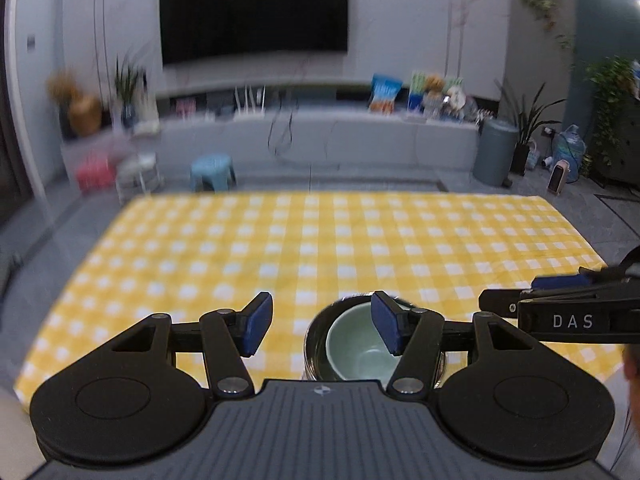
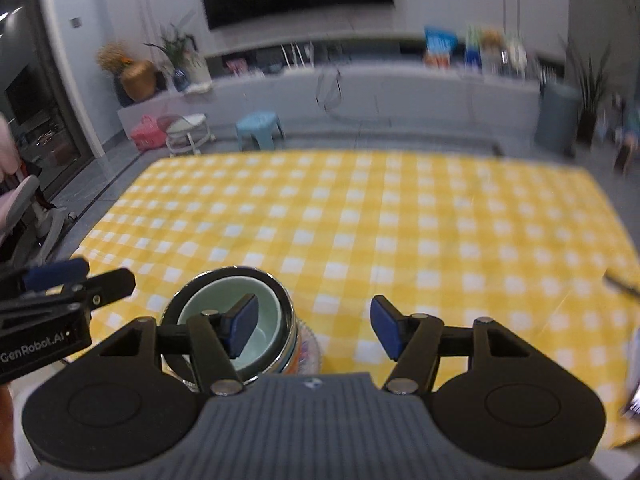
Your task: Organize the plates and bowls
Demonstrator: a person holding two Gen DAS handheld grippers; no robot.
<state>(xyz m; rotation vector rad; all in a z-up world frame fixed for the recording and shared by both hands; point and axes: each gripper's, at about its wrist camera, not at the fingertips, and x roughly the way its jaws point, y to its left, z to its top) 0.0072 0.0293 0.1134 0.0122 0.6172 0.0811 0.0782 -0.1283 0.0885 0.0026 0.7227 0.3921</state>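
Your left tool (image 1: 322, 324) and right tool (image 2: 314, 330) both hang released above the desk (image 1: 280, 240), with the nested green bowl (image 2: 228, 320) near its six o'clock edge between them.

Home living room: wall TV (image 1: 253, 8), houseplants (image 1: 610, 96), stool (image 1: 213, 171).

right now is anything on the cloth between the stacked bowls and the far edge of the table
No. In both wrist views the yellow checked tablecloth runs bare from the stacked bowls to the far edge.
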